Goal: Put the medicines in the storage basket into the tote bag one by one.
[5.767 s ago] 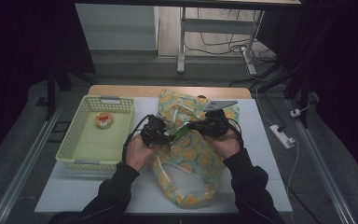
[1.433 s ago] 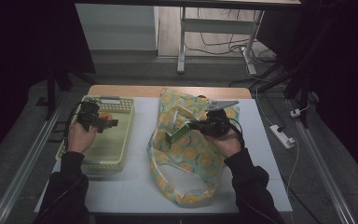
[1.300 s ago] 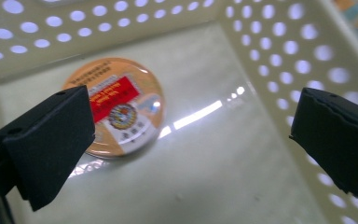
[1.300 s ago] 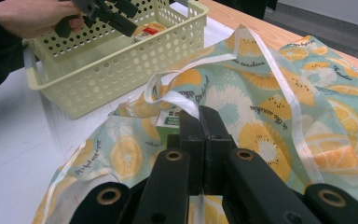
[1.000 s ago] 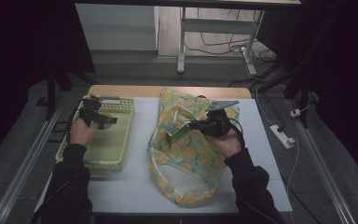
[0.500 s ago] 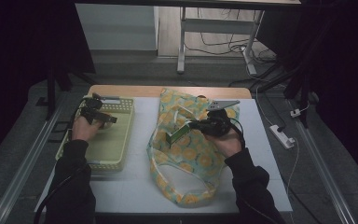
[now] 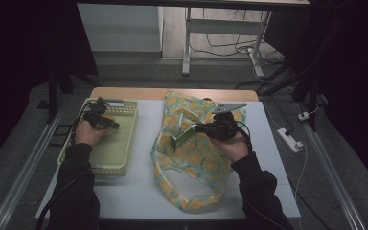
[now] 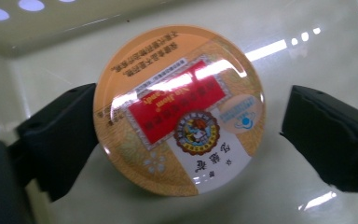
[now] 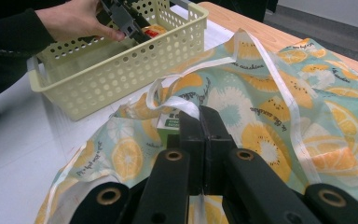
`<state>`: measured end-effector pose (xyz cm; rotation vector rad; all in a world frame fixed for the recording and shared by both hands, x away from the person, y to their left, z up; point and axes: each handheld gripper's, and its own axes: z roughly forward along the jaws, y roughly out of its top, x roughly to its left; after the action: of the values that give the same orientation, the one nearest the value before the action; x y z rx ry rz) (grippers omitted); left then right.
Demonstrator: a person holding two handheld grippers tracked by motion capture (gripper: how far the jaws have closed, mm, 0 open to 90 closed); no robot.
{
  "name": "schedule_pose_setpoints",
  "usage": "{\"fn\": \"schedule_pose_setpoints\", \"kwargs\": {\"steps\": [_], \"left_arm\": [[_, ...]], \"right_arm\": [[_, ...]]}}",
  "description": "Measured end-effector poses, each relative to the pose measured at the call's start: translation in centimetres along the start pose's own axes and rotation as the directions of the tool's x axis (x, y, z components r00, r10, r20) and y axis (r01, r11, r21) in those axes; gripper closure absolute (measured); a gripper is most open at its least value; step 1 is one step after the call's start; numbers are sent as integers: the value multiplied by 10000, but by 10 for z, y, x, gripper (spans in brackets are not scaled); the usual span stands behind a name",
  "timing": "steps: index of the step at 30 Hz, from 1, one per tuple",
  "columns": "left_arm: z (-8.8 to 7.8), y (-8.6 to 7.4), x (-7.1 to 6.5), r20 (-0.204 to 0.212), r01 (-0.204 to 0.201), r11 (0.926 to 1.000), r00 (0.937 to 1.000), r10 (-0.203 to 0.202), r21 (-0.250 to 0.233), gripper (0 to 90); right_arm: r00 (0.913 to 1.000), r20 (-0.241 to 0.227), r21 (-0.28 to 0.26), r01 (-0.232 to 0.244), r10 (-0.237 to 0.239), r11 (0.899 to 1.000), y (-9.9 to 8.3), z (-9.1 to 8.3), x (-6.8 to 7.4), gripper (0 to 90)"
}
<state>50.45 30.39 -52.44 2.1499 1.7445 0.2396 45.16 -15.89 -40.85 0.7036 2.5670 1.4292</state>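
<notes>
At the left edge of the white desk [image 7: 139,191] stands a pale yellow plastic basket [image 7: 120,143], its walls full of round holes. The left tool [image 7: 100,117] is inside its far end, near the far-left corner of the desk. In the left gripper view a round, flat tin [image 8: 179,109] with a glossy orange and red label lies on the smooth basket floor between the two black jaws. The jaws have just been closing; one is at the rim of the tin and the other is still clearly apart from it, so the tin is not clamped. The basket walls are close around this tool and leave little room.

In the middle of the desk lies a soft cloth bag [image 7: 191,163] with a print of lemon slices and white trim. The right tool [image 7: 199,128] has its jaws together on a white strap [image 9: 179,105] of the bag. A small green and white carton [image 9: 168,123] sits in the bag opening just beyond the jaws. The strip of desk between basket and bag is bare, and also the right edge.
</notes>
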Motion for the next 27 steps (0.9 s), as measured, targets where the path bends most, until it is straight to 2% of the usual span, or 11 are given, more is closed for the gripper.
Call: {"fn": "schedule_pose_setpoints", "kwargs": {"steps": [1,2,8,9,11,12,13,22,26,27], "left_arm": [[-2,0,0,-125,115,9999,9999,-114,39,136],[-3,-1,0,-79,169,9999,9998,-169,16,198],[-4,0,-1,-82,353,9991,9993,-352,222,202],[-4,0,-1,-74,524,9983,9986,-522,261,203],[-5,0,-1,-24,603,9977,9982,-603,314,204],[-7,-1,0,212,706,9971,9972,-712,293,204],[-7,-1,0,212,706,9971,9972,-712,293,204],[-26,-1,-10,506,461,9979,9978,-438,-451,205],[-36,-4,-14,605,399,9957,9976,-349,-831,205],[-41,-5,-16,705,446,9933,9968,-372,-1063,205]], "right_arm": [[10000,5,4,6,-6,10000,0,0,0,890],[10000,2,1,3,-3,10000,0,0,0,890],[10000,13,8,24,-24,10000,0,-1,0,890],[10000,14,-22,19,-19,10000,0,-1,0,890],[10000,24,-23,16,-16,10000,0,-1,0,890],[10000,28,-28,16,-16,10000,0,-1,0,890],[10000,29,-30,15,-15,10000,0,-1,0,890],[10000,32,-77,9,-9,10000,1,-1,0,891],[10000,45,-99,0,1,10000,1,-2,0,891],[10000,47,-101,1,0,9999,1,-2,0,891]]}}
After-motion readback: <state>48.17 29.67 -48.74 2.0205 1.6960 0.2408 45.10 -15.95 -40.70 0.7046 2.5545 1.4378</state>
